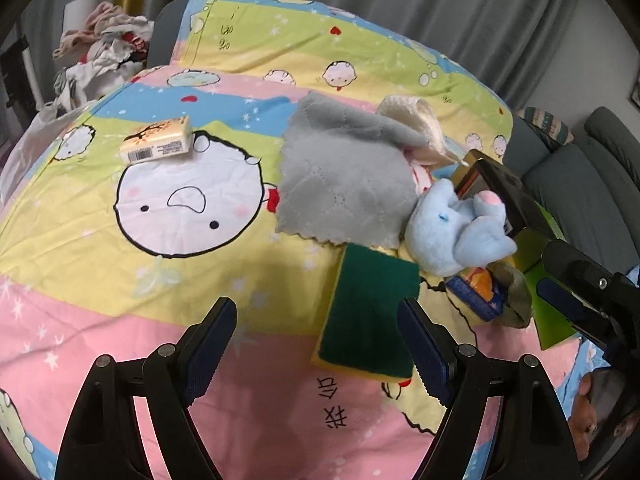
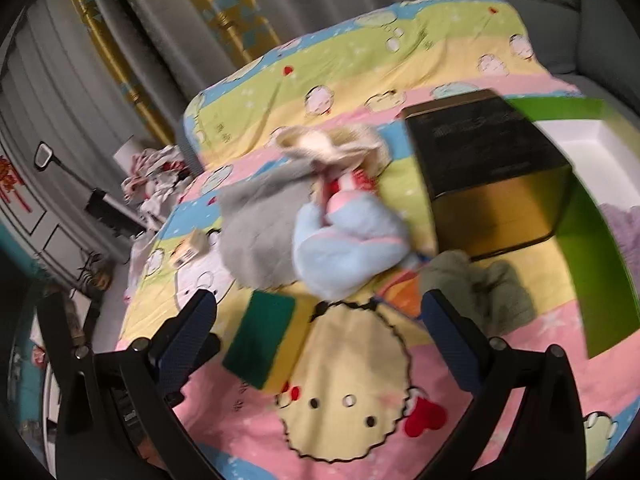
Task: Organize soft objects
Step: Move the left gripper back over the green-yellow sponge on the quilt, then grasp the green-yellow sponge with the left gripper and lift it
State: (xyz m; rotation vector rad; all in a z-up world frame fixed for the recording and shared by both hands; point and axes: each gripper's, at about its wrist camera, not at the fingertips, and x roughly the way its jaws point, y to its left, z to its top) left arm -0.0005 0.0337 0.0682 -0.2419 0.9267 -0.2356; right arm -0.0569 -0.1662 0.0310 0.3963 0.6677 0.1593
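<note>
On the bed, the sponge lies nearest, with the cloth behind it. The plush toy sits right of the cloth, against the box. A tissue pack lies well apart to the left.

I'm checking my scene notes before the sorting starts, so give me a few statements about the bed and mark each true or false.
1. The gray cloth lies beside the blue plush toy. True.
2. The left gripper holds the sponge. False: its jaws are open and empty.
3. The tissue pack sits inside the green box. False: it lies on the bedspread, apart.
4. The right gripper is open. True.
</note>
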